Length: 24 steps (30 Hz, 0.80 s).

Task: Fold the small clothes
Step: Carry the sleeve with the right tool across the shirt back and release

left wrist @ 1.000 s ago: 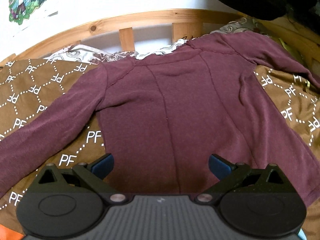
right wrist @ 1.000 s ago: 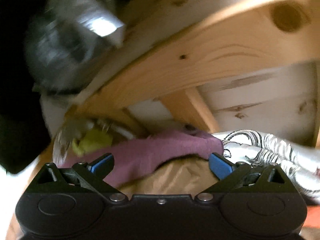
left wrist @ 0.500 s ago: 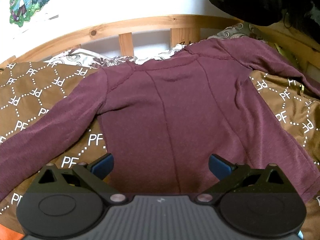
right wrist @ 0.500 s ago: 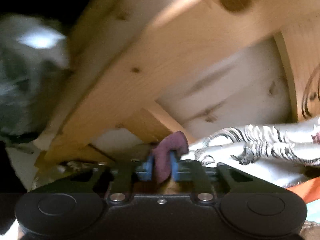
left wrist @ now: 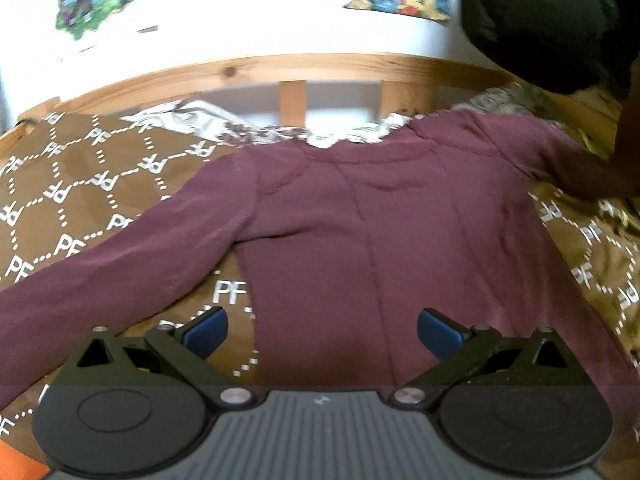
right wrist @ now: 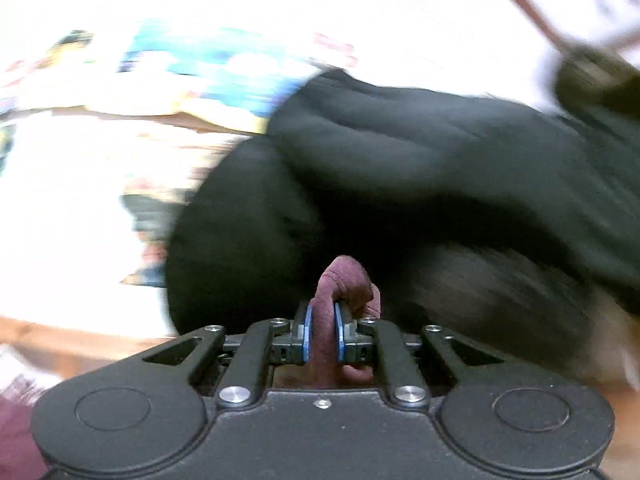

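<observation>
Right wrist view, blurred, maroon top (right wrist: 345,280) apparently pinched in right gripper (right wrist: 320,334)

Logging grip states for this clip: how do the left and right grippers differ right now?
The left gripper has its jaws wide apart and holds nothing; the right gripper is clamped on a bunched bit of the maroon top. The left looks down over the spread top; the right faces a blurred wall and dark fabric. Both have blue pads.

A bed (left wrist: 328,66) with a wooden slatted frame fills the left wrist view. It is covered by a brown blanket (left wrist: 80,200) printed with white letters. A maroon long-sleeved top (left wrist: 360,220) is spread flat across the blanket at centre frame.
</observation>
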Motion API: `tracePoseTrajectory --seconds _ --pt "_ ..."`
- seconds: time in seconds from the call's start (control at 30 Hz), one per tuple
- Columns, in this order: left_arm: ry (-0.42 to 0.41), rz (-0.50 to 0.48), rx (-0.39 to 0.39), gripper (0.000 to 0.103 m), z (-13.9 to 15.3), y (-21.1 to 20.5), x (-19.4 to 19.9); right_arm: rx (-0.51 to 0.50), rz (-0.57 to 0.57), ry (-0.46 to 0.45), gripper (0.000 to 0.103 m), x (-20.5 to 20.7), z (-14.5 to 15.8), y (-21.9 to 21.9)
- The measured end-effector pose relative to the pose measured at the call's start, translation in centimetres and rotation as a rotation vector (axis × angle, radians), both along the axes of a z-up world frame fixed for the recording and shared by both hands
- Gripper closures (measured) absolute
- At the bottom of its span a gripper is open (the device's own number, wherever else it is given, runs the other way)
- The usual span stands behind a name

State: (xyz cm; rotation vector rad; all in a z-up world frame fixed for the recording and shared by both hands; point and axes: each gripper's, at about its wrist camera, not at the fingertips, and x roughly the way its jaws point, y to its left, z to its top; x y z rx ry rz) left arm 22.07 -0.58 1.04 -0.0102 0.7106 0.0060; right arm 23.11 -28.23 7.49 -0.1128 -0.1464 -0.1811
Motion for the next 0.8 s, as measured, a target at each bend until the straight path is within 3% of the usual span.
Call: tracePoseTrajectory --seconds 0.13,0.37,0.63,0.73,0.8 --pt "0.003 0.056 -0.032 0.001 -0.2 2.0 0.6 -0.173 0.214 0.039 0.092 0.3 -0.6 5.5" --pt "0.006 0.152 -0.051 0.001 -1.2 5.4 1.2 -0.473 0.532 0.185 0.092 -2.4 -5.5 14.5" --pt "0.003 0.183 -0.07 0.001 -2.1 7.5 1.7 -0.566 0.666 0.349 0.092 -2.8 -10.0 18.2" --pt "-0.017 0.166 -0.092 0.001 -2.2 7.6 1.9 -0.581 0.695 0.422 0.078 -3.2 -11.7 18.5" --pt "-0.038 0.145 -0.114 0.001 -2.1 7.5 2.0 -0.571 0.724 0.459 0.052 -3.2 -12.1 18.3"
